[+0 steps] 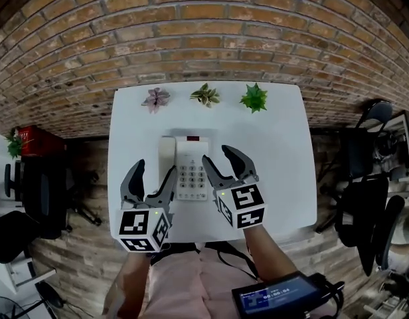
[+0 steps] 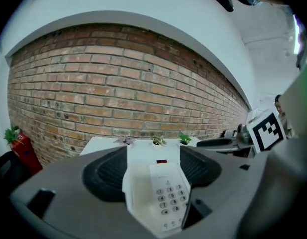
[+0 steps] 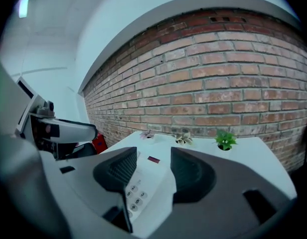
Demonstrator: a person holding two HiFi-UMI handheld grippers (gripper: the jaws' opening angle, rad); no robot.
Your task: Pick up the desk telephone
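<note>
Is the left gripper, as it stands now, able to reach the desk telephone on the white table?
Probably yes. The left gripper has its jaws apart at the handset side of the telephone, with nothing in the way; the right gripper is at the other side.

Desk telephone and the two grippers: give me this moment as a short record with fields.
telephone: white desk telephone lying flat on the white table, handset on the side toward the left gripper
left gripper: open, jaws at the telephone's near left corner, no grip
right gripper: open, jaws at the telephone's right edge, no grip
background: three small plants along the table's far edge, brick wall behind
task status: telephone not yet lifted
</note>
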